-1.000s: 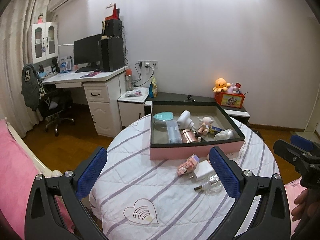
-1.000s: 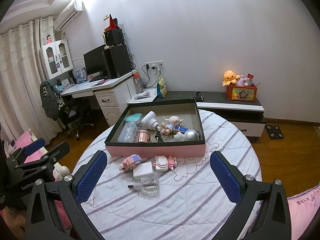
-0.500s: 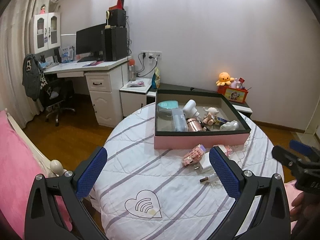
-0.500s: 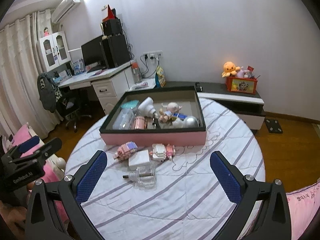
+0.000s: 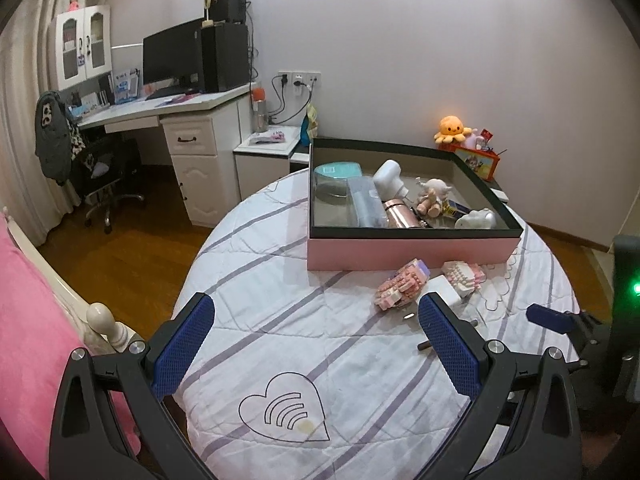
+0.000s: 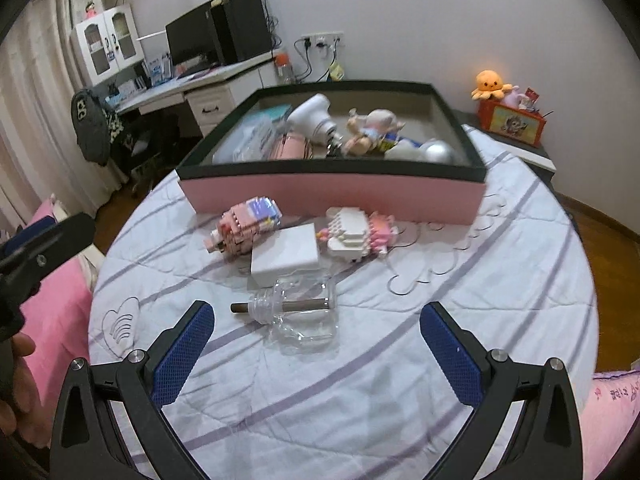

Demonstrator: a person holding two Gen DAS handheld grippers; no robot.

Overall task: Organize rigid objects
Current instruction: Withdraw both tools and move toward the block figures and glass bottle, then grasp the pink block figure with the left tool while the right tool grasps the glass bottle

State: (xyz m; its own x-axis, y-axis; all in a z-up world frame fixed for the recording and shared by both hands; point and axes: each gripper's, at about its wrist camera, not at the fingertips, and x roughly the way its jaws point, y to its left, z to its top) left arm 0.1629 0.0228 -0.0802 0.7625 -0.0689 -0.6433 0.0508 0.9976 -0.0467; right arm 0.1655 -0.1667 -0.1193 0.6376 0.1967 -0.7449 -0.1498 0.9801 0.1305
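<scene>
On the round table under a white quilted cover with lilac stripes, the loose things lie in a cluster just in front of the shallow pink box with a black rim. Going from nine o'clock to three o'clock in the right wrist view: a pink-and-lilac toy built of small bricks, a flat white plastic block touching it, and a white-and-pink brick toy at the block's two o'clock edge. At the block's six o'clock lies a clear glass bottle on its side with a dark stick through its neck.

Inside the box sit a teal-lidded round container, a clear plastic case, a white bottle-shaped device, a rose-gold metal cylinder, a small pale doll figure and a silvery white rounded piece, crowded together toward the near wall.

The left gripper hovers released over bare cover at the table's seven o'clock, above a stitched heart outline; its right blue pad hides part of the bottle in that view. The right gripper is spread wide too, holding nothing, with the bottle lying just beyond its tips and nothing between. A pink pillow borders the table at nine o'clock.
</scene>
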